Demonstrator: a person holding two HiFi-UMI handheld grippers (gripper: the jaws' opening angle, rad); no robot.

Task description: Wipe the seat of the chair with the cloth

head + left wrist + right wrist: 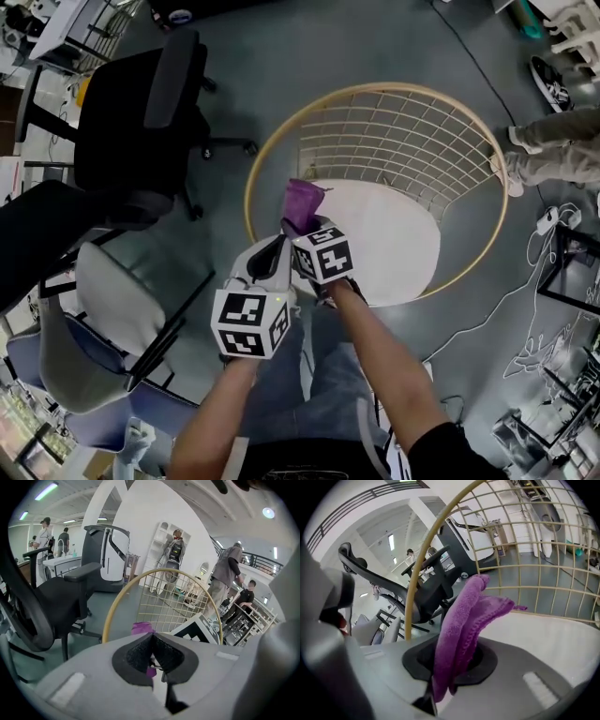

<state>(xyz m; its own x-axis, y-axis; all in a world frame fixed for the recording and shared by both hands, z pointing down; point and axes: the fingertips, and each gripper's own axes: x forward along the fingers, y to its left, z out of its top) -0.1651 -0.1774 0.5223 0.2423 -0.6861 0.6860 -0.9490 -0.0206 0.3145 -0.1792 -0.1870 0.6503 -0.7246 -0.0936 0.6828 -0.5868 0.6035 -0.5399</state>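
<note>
My right gripper (pixel 302 228) is pinching the cloth (pixel 466 616). Its purple folds are clamped between the jaws, and the free end stands up and flops forward past the tips. My left gripper (pixel 152 654) sits just beside the right one, on its left and a little behind. Its jaws are pressed together at the tips with nothing between them, and the cloth shows just ahead of them. The seat (pixel 394 234), white and round, lies below and ahead of my right jaws. The cloth is over its near-left edge; I cannot tell whether they touch. The chair (pixel 375 90) curves its wire back beyond the seat. An office chair (pixel 141 112), black, stands well off to the left of my left gripper.
</note>
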